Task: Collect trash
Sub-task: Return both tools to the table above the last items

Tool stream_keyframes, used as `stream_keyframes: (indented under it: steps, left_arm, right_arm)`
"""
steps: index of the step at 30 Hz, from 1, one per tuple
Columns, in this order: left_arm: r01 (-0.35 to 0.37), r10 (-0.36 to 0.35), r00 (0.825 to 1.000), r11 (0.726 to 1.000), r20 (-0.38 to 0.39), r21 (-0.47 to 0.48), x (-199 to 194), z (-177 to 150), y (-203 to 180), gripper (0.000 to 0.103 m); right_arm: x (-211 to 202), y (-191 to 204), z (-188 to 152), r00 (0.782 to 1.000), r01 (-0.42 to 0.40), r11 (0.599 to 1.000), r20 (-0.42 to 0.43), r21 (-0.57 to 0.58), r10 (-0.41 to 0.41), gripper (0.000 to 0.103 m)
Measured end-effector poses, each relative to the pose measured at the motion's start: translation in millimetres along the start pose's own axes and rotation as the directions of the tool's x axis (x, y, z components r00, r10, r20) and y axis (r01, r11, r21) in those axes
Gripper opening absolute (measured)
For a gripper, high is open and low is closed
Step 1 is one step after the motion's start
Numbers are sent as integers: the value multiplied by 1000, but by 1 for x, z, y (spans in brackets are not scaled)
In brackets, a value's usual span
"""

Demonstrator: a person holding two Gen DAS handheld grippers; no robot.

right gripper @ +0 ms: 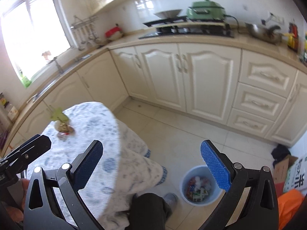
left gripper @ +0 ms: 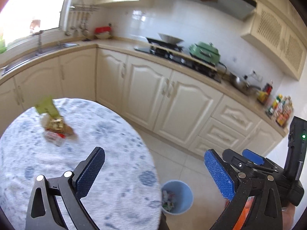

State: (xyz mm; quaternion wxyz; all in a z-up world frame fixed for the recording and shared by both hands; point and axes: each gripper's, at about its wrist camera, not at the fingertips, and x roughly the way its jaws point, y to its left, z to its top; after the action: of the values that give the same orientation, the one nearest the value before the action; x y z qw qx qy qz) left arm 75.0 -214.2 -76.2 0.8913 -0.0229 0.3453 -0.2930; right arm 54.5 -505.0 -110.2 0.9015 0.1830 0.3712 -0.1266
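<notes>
A small pile of trash lies on the far left of the round table (left gripper: 107, 172): a green wrapper (left gripper: 46, 106), a gold wrapper (left gripper: 56, 125) and a red-and-white packet (left gripper: 54, 137). It also shows in the right wrist view (right gripper: 62, 126). A light blue bin (left gripper: 177, 196) holding several wrappers stands on the floor beside the table; it also shows in the right wrist view (right gripper: 199, 186). My left gripper (left gripper: 153, 170) is open and empty above the table edge. My right gripper (right gripper: 151, 164) is open and empty above the floor, near the bin.
Cream kitchen cabinets (right gripper: 184, 76) run along the back with a stove (left gripper: 176, 55), a green pot (left gripper: 205, 52) and a sink (left gripper: 34, 55). A cardboard box (right gripper: 291, 170) and an orange thing (right gripper: 289, 207) lie on the floor at right. A person's leg (right gripper: 149, 210) is beside the table.
</notes>
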Motion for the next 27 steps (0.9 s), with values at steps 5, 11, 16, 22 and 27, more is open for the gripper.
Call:
stream_keyframes:
  steps: [5, 11, 16, 22, 27]
  left_arm:
    - [-94, 98, 991, 995, 95, -42, -64, -17, 37, 102]
    - [-202, 211, 965, 977, 157, -73, -125, -42, 72, 102]
    - [-264, 282, 943, 957, 174, -123, -162, -59, 95, 102]
    - [-318, 343, 926, 933, 157, -167, -172, -76, 115, 102]
    - [-350, 374, 922, 916, 104, -194, -151, -73, 132, 102]
  right_arm:
    - [-12, 60, 6, 996, -75, 993, 34, -92, 78, 103]
    - [-13, 125, 5, 988, -144, 972, 36, -187, 153, 103]
    - [-7, 169, 1, 980, -185, 947, 17, -262, 196, 103]
    - [15, 210, -6, 974, -221, 915, -28, -338, 225, 103]
    - [56, 236, -9, 968, -249, 890, -99, -382, 229, 103]
